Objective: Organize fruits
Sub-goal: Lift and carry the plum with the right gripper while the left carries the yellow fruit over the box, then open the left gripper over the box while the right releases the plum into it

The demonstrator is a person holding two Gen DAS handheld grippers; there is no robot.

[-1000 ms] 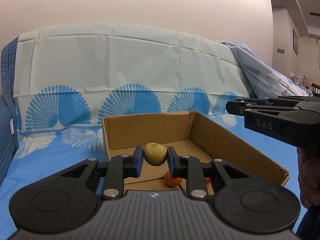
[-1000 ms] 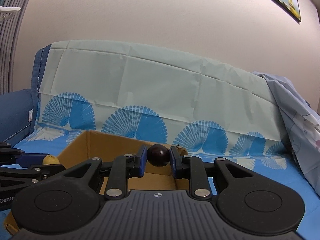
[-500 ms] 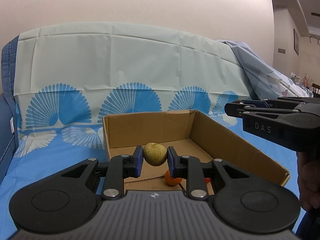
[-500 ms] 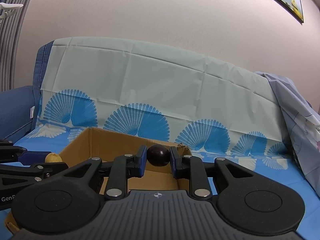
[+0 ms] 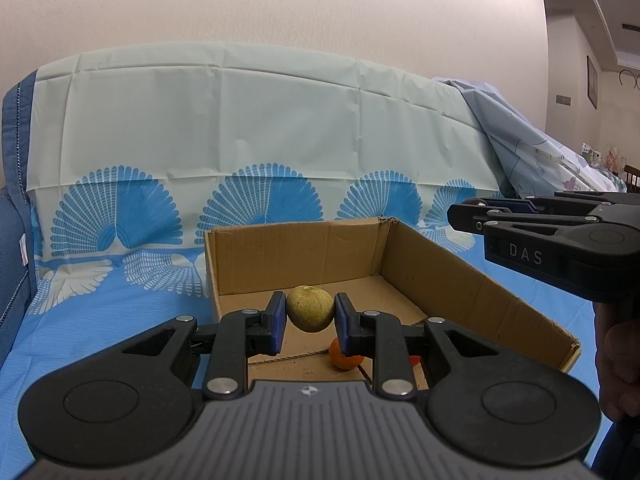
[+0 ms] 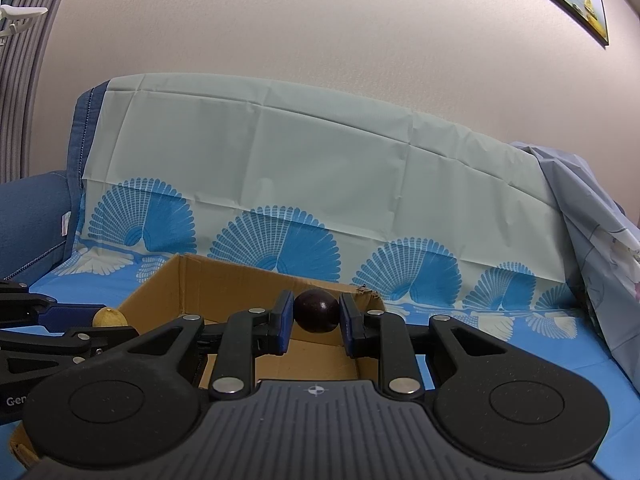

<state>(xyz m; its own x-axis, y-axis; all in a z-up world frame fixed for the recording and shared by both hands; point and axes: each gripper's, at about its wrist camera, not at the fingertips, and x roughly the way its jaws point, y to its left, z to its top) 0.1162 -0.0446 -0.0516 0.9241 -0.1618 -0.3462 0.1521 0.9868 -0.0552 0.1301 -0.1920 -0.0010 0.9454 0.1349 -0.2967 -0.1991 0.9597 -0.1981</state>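
The left gripper (image 5: pixel 310 315) is clamping a yellow-green fruit (image 5: pixel 310 314) between its blue pads (image 5: pixel 277 322), squeezed from both sides and hanging above the open cardboard box (image 5: pixel 472 280). The right gripper (image 6: pixel 316 315) is doing the same with a dark purple fruit (image 6: pixel 316 316), pinched tight between its own pads (image 6: pixel 282 322) and poised over the box's far corner (image 6: pixel 188 280). Looking outward from the left gripper, a small orange fruit (image 5: pixel 345 357) is sitting on the box floor just below and to the right of the held fruit, partly hidden behind the right-hand finger, and a sliver of something red (image 5: pixel 415 358) is peeking out beside it, too hidden to name. From the left wrist view the right gripper (image 5: pixel 464 212) is reaching in from the right edge above the box's right wall, with the person's right hand (image 5: pixel 618 364) wrapping its handle. From the right wrist view the left gripper (image 6: pixel 106 318) is coming in from the left, its yellow-green fruit (image 6: pixel 109 317) showing just outside the box's left wall. The box is resting on a blue sheet with a fan pattern (image 5: pixel 120 280), which is also draping up the backrest (image 6: pixel 280 160) behind. A pale floral cloth (image 6: pixel 592 216) is bunching at the right, against the beige wall (image 5: pixel 280 0).
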